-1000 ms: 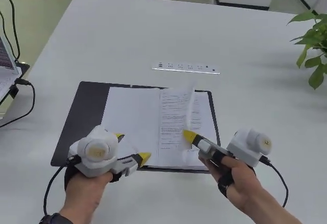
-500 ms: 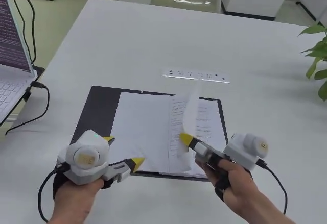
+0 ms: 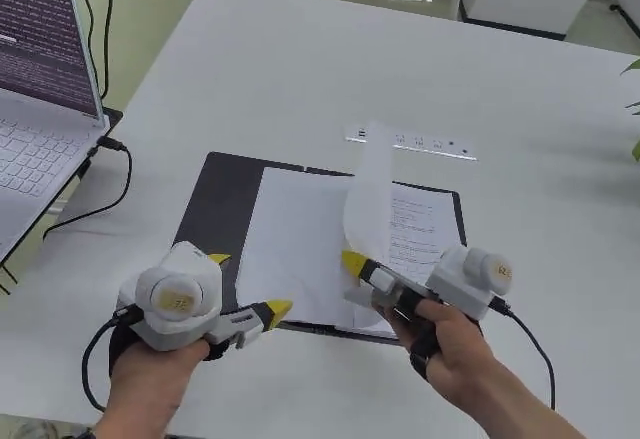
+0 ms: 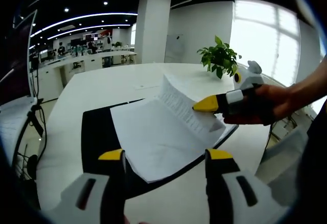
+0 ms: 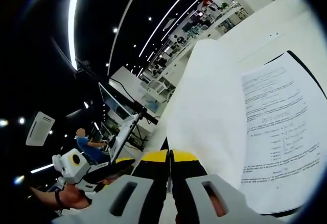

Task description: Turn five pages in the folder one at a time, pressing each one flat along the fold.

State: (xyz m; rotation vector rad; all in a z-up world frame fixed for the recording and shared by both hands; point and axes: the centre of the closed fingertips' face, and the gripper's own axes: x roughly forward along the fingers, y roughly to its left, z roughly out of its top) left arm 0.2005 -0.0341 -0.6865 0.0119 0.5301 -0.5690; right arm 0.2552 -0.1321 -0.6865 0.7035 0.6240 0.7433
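A black folder (image 3: 215,209) lies open on the white table, with white pages spread left and printed pages (image 3: 425,229) on the right. My right gripper (image 3: 352,262) is shut on the lower edge of one page (image 3: 368,194), which stands lifted and curled above the fold; the same page (image 5: 209,117) rises over the yellow tips in the right gripper view. My left gripper (image 3: 245,284) is open at the folder's near left edge, nothing between its fingers; in the left gripper view it (image 4: 163,155) faces the folder (image 4: 97,137) and the lifted page (image 4: 176,101).
An open laptop (image 3: 35,89) with a cable (image 3: 105,174) sits at the far left. A white power strip (image 3: 415,144) lies behind the folder. A green plant (image 4: 219,58) stands at the table's far side.
The right gripper has raised the page higher and carried it left toward the fold. The left gripper stays open near the folder's edge. The head view has shifted.
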